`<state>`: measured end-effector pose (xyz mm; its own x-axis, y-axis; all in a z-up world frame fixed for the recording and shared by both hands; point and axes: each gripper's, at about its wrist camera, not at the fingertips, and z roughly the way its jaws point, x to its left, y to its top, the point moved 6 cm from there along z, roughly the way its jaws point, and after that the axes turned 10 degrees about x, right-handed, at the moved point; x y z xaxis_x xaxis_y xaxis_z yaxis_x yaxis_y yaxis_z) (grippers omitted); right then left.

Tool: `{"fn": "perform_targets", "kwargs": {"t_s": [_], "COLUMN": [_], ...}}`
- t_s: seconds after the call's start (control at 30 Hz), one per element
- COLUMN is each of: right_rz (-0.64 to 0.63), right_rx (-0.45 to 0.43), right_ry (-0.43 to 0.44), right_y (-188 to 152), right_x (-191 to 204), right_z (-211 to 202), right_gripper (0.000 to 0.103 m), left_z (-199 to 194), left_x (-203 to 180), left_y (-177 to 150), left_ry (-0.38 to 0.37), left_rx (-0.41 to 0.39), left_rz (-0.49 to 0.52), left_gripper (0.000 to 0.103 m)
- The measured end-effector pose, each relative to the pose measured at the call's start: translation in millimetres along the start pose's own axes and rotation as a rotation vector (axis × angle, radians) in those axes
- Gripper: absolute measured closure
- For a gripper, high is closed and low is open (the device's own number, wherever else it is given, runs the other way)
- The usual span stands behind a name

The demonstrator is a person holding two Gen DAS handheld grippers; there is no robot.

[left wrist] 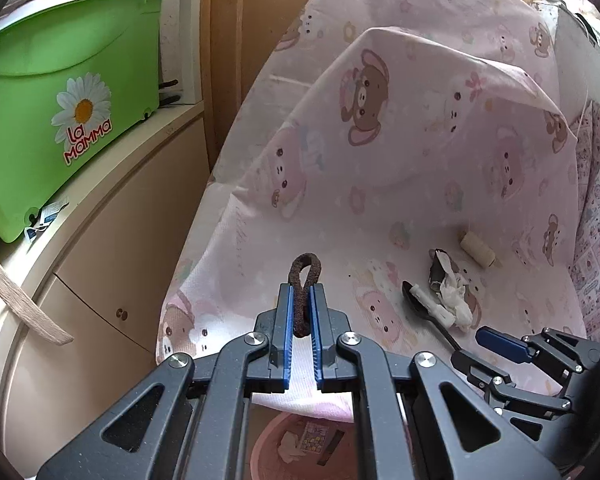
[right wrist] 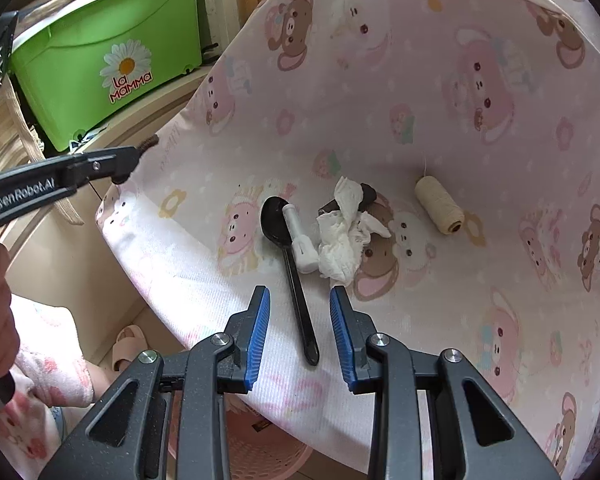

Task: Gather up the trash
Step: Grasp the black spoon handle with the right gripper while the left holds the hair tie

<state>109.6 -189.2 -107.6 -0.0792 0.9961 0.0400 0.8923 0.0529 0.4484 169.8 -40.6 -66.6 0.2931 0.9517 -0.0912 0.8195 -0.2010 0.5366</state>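
My left gripper (left wrist: 300,300) is shut on a brown hair tie (left wrist: 303,280) and holds it above the near edge of the pink cartoon-print cloth (left wrist: 380,160). It also shows from the side in the right wrist view (right wrist: 130,162), with the hair tie (right wrist: 149,143) at its tip. My right gripper (right wrist: 299,308) is open and empty over the handle of a black spoon (right wrist: 296,272). Beside the spoon lie a white plastic piece (right wrist: 302,240), a crumpled white tissue (right wrist: 342,232) on a dark wrapper (right wrist: 368,192), and a cream thread spool (right wrist: 440,204).
A pink basket (left wrist: 300,444) with scraps in it stands on the floor below the cloth's edge. A green "La Mamma" bin (left wrist: 60,100) sits on a beige cabinet (left wrist: 112,260) at the left. A slipper (right wrist: 128,344) lies on the floor.
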Motion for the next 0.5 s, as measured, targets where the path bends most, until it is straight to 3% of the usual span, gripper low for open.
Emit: {"fn": "perform_targets", "kwargs": {"t_s": [0.13, 0.27, 0.37, 0.5], "right_rz": [-0.013, -0.003, -0.004, 0.041], "right_rx": [0.004, 0.039, 0.055, 0.002], "right_ry": [-0.041, -0.031, 0.041, 0.112], "right_y": [1, -1, -1, 1], "right_x": [0, -1, 3, 0], "right_z": [6, 14, 9, -10], "right_gripper": [0.071, 0.092, 0.095, 0.095], "left_z": [5, 7, 4, -3], "left_x": [5, 4, 2, 1], "left_y": [-2, -1, -1, -1], "left_ry": [0.01, 0.016, 0.014, -0.019], "left_rx": [0.012, 0.013, 0.007, 0.008], "left_rz": [-0.012, -0.005, -0.002, -0.003], "left_gripper": [0.096, 0.095, 0.096, 0.095]}}
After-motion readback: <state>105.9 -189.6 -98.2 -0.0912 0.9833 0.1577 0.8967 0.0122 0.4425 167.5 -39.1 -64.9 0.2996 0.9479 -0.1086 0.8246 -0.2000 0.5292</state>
